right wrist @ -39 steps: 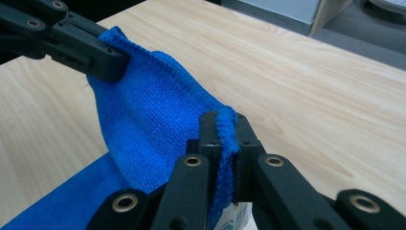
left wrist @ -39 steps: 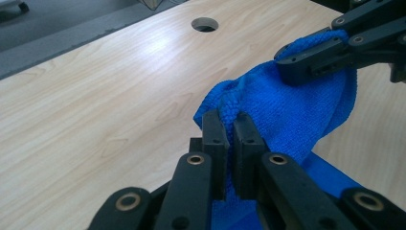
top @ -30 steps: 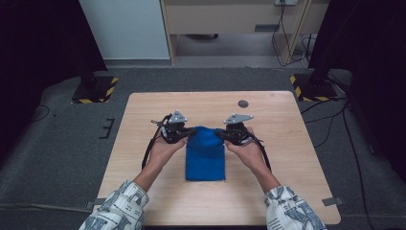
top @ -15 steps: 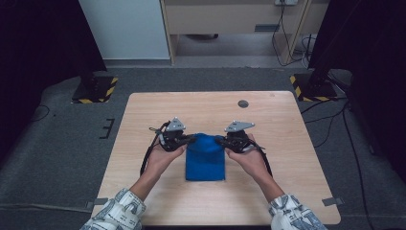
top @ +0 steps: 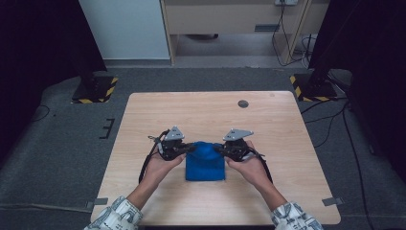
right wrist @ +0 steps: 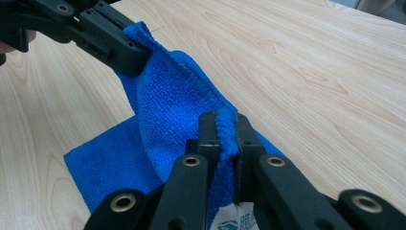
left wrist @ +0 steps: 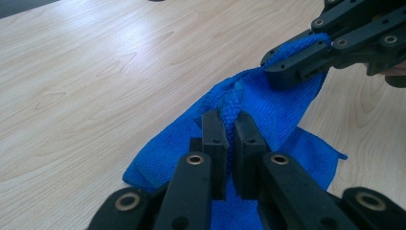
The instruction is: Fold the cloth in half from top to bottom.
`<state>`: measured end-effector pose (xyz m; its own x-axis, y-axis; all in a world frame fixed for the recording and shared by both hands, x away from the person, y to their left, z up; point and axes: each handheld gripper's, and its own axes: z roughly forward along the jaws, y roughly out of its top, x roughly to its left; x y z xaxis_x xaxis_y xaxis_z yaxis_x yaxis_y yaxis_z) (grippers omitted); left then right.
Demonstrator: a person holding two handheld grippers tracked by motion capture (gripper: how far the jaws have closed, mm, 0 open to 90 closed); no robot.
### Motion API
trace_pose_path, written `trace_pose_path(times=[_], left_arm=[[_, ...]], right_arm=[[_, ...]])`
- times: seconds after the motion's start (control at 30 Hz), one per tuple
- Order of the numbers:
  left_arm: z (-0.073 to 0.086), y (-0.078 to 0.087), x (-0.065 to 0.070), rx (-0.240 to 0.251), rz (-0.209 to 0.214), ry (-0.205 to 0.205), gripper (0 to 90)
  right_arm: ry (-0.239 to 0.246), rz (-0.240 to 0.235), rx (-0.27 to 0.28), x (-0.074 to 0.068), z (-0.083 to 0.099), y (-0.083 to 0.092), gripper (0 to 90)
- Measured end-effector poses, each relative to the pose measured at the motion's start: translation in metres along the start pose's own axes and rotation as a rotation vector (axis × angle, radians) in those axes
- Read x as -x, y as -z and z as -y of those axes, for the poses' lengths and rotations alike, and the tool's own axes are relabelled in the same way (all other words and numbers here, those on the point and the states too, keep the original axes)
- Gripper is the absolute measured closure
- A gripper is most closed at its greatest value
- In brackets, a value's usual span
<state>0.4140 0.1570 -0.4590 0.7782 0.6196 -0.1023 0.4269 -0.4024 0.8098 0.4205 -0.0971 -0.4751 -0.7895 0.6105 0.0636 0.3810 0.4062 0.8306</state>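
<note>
with both corners of the blue cloth [top: 205, 160] pinched, left hand-held gripper [top: 190, 149] and right hand-held gripper [top: 219, 149] clamped, i judge the fold onto the bench [top: 201, 112] half done.

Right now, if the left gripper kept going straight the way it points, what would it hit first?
Probably the right gripper. The left gripper, shut on the blue cloth, points along the raised fold toward it, though depth is hard to judge.

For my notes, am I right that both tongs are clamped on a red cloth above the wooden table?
Not quite: the cloth is blue, not red, as the high view shows. Both the left tongs and the right tongs are clamped on it above the wooden table.
</note>
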Motion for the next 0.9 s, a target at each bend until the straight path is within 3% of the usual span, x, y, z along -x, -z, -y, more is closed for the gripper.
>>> trace_pose_path(times=[0.33, 0.9], left_arm=[[0.002, 0.003, 0.007, 0.012, 0.015, -0.002, 84.7], [0.031, -0.007, 0.01, -0.022, 0.043, 0.011, 78.3]], right_arm=[[0.006, -0.007, -0.001, -0.001, 0.003, 0.007, 85.5], [0.011, -0.014, -0.055, -0.011, 0.025, 0.001, 78.6]])
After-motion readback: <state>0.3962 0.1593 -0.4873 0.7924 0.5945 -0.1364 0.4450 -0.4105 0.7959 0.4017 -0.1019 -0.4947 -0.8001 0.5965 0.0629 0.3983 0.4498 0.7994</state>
